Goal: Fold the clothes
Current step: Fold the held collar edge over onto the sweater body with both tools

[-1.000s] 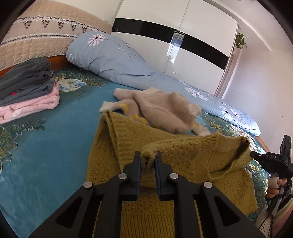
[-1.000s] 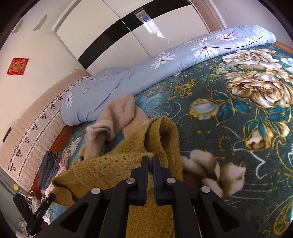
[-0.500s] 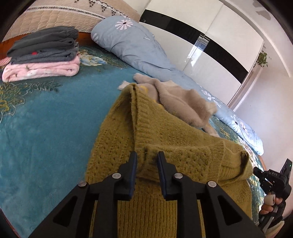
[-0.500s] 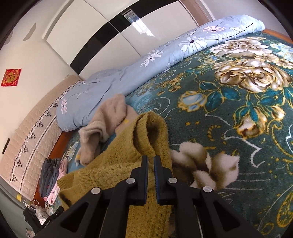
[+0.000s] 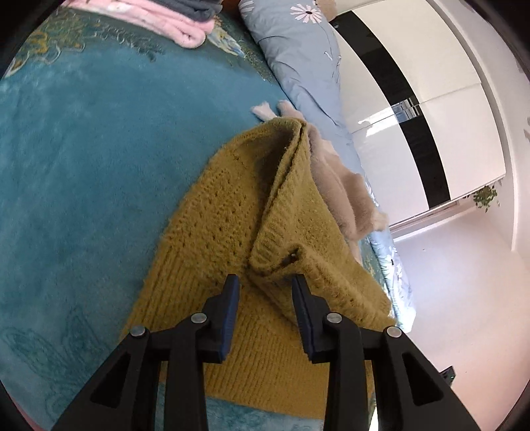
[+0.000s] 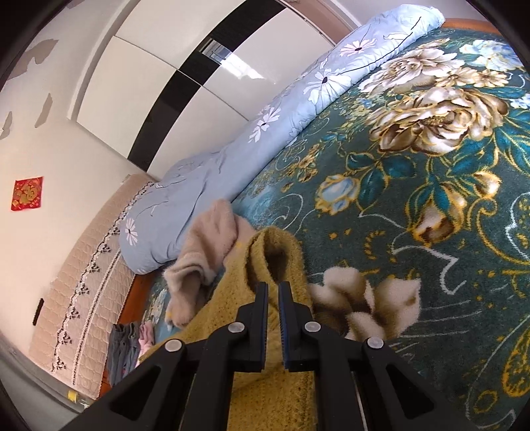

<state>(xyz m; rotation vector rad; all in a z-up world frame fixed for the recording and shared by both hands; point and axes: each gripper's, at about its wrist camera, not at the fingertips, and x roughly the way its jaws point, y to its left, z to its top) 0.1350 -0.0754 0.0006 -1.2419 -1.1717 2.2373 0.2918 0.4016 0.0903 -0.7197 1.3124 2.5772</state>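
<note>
Left wrist view: the left gripper (image 5: pixel 265 291) is nearest, its jaws opening, with a folded corner of the sweater (image 5: pixel 232 232) lying between the blue pads (image 5: pixel 231 311) but not pressed by them, so the cloth is released. The mustard knit sweater lies on the bedspread (image 5: pixel 82 165), its lower part flat under the gripper and a doubled fold running away to a raised peak. Just beyond that peak and along the sweater's right edge lies a beige fleece (image 5: pixel 344 189), partly hidden by the knit. Farther left, well apart, a folded pink garment (image 5: pixel 165 23) sits under a grey one (image 5: pixel 195 5). A pale blue duvet (image 5: pixel 298 49) runs along the far right side of the bed, and past it stands a white wardrobe (image 5: pixel 430 109) with a black band.

Right wrist view: the right gripper (image 6: pixel 273 295) is clenched on the sweater (image 6: pixel 265 381), a thin layer of knit caught between its nearly closed pads. An open cuff or neck of the knit stands just beyond the fingertips. Left of it lies the fleece (image 6: pixel 205 252); right of it is the flowered bedspread (image 6: pixel 430 199). Beyond are the duvet (image 6: pixel 232 165), a quilted headboard (image 6: pixel 89 291) and the wardrobe (image 6: pixel 198 66).
</note>
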